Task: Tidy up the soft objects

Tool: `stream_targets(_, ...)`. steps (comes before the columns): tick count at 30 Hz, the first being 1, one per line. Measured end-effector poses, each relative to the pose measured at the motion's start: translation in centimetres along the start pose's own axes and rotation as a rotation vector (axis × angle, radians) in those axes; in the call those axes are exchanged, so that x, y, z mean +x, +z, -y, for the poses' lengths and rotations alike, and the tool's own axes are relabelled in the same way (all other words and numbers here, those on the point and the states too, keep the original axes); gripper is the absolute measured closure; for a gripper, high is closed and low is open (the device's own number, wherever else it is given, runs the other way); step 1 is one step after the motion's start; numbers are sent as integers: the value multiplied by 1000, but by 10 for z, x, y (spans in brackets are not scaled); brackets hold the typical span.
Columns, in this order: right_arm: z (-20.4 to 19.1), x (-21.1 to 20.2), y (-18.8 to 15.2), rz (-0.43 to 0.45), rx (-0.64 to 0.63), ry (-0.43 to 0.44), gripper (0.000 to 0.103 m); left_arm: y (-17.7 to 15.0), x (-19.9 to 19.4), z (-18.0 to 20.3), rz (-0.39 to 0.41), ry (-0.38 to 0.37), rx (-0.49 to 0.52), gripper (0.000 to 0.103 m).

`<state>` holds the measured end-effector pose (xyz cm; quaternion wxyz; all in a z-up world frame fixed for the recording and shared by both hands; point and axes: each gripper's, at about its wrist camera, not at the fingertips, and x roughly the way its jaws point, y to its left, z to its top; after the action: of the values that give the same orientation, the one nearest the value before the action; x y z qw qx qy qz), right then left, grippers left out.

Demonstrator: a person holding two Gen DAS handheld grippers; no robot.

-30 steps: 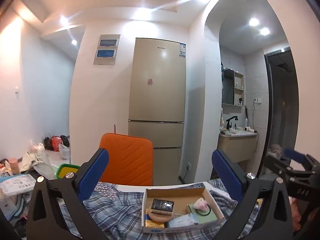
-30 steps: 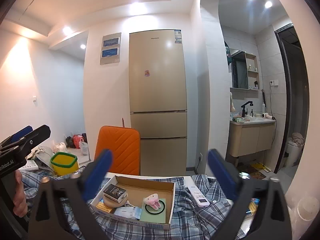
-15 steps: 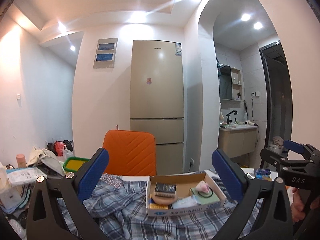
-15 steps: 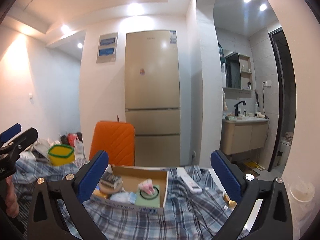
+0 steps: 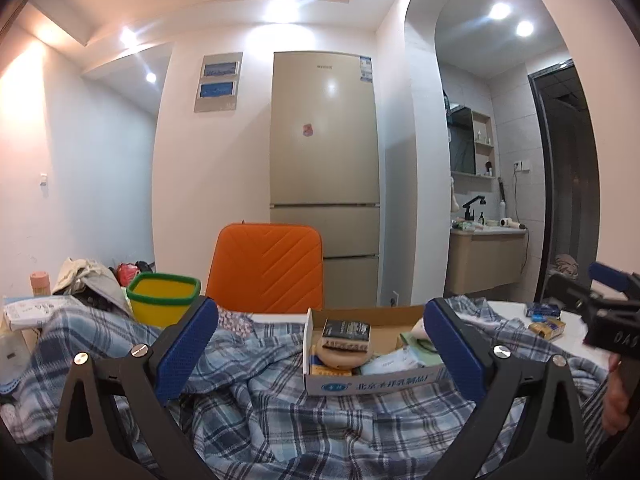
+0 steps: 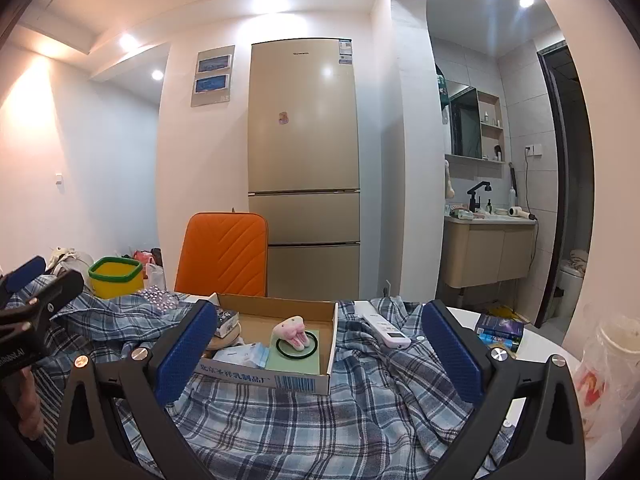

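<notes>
The left hand-held gripper point(image 5: 320, 344) stood with its jaws wide apart and nothing between them; the right hand-held gripper point(image 6: 320, 344) was likewise spread wide and empty. Both hung low above the tabletop point(image 6: 536, 340).

Directly beneath and ahead of both lay the plaid shirt point(image 6: 288, 420), rumpled and spread across the surface, not folded. On the cloth, just ahead of the blue pads, sat an open cardboard box point(image 6: 276, 308). Inside it were a small pink plush toy point(image 6: 294, 330) resting on a green pad with a black ring, a pale tissue packet point(image 6: 242, 356) and a dark booklet point(image 5: 346, 330) on a tan round item. A white remote point(image 6: 386, 330) lay on the shirt between the box and the right pad of the right hand-held gripper. A yellow tub with a green rim point(image 5: 164, 296) stood beyond the left hand-held gripper's left pad.

Judgement on progress: the plush lay in the box, while the shirt remained loose and unarranged; that much appeared outstanding. Whether the box was the intended place could not be settled.

Legible writing: blue Chinese print with a round logo and a barcode on the box front, and "DAS" on the other gripper's body. The refrigerator's point(image 5: 324, 160) badge was too small to read.
</notes>
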<state>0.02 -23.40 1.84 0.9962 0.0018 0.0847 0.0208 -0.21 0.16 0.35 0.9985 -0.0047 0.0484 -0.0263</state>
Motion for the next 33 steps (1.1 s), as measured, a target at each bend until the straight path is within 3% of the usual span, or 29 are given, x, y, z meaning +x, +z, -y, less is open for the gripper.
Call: stream_targets(33, 1, 6, -16, -27, 20, 25, 0, -8, -2, 8, 0, 23, 37, 0)
